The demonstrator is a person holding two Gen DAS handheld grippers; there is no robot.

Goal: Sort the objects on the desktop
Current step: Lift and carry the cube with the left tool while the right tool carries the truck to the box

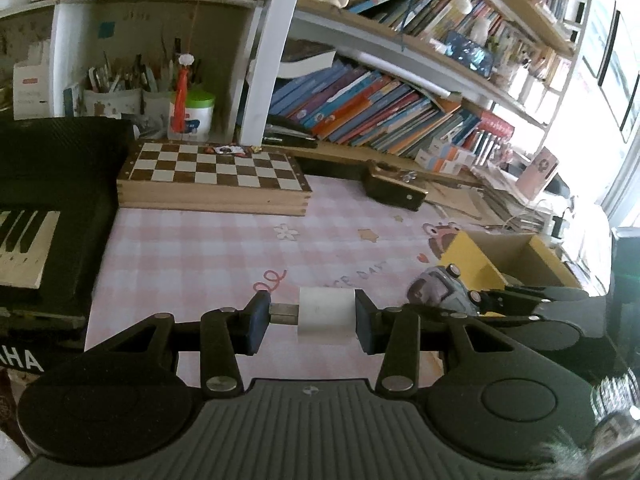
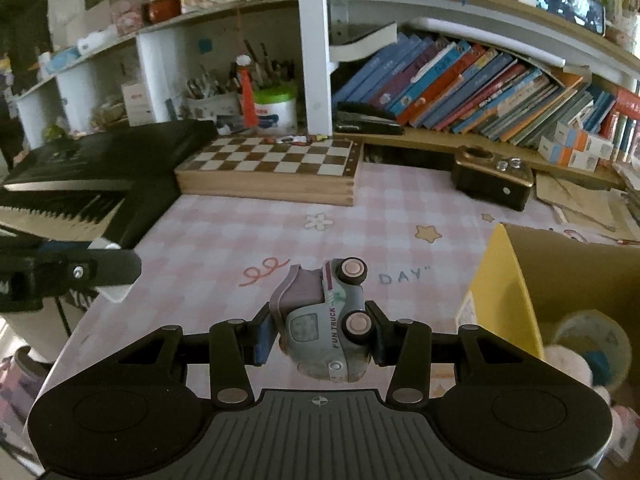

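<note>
My left gripper [image 1: 308,322] is shut on a white charger plug [image 1: 326,316], metal prongs pointing left against the left pad, held above the pink checked desk mat [image 1: 224,252]. My right gripper [image 2: 320,330] is shut on a pale blue toy truck [image 2: 326,320] marked "FUN TRUCK", turned on its side with wheels to the right, just above the mat. The truck and right gripper also show in the left wrist view [image 1: 440,290]. The left gripper shows at the left edge of the right wrist view [image 2: 92,270]. A yellow cardboard box [image 2: 508,280] stands open at the right.
A wooden chessboard box [image 1: 212,178] lies at the back of the mat. A black keyboard [image 1: 44,208] fills the left side. A small dark box [image 2: 492,180] sits at the back right. Bookshelves and a pen holder [image 1: 120,92] stand behind. Soft toys lie inside the yellow box [image 2: 592,344].
</note>
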